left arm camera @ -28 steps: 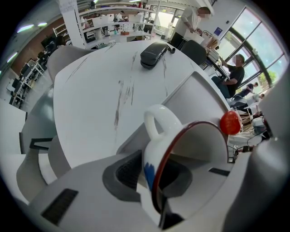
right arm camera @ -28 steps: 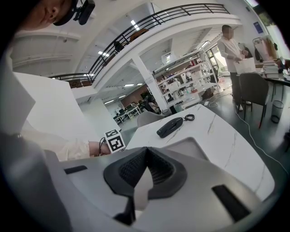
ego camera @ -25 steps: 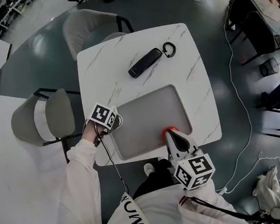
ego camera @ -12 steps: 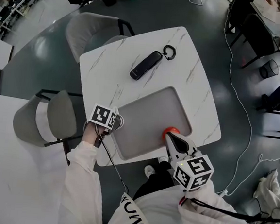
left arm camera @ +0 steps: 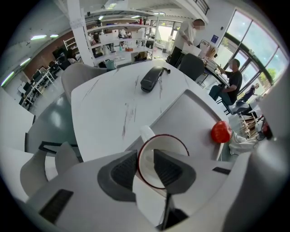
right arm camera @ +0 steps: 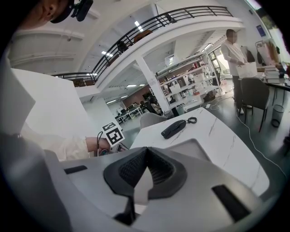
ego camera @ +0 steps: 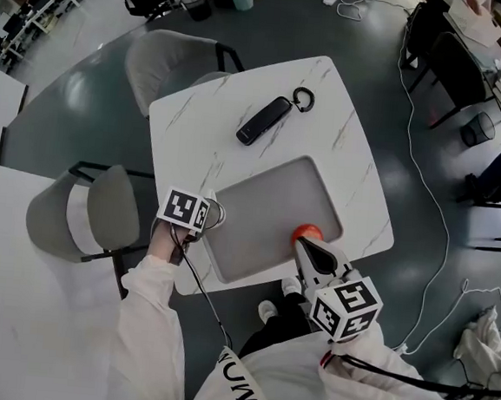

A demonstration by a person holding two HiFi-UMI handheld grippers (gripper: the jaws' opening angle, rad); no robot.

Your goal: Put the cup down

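Fingers (left arm camera: 122,171) of the left gripper (left arm camera: 145,156) stand close together with the wall of the cup (left arm camera: 168,144) between them, one pad outside the rim and the other inside the mouth, so the cup is pinched by its side. The cup is white with a dark red rim, and its mouth faces that gripper's camera. In the head view it sits at the near left corner of the tray (ego camera: 277,197), just beside the left edge of the table (ego camera: 205,121); whether its base rests on the tray or hangs just above it cannot be told.

The right gripper (right arm camera: 147,152) has its fingers (right arm camera: 131,170) pressed together at the tips, with nothing between them. In the head view its tip lies at a red ball (ego camera: 303,233) on the tray's near right edge; whether it touches the ball cannot be told.

The tray is grey and lies on the near half of the white marbled table. A black case (ego camera: 263,120) with a small ring at one end lies on the far half, well apart from both grippers. A grey chair (ego camera: 110,209) stands at the table's left side
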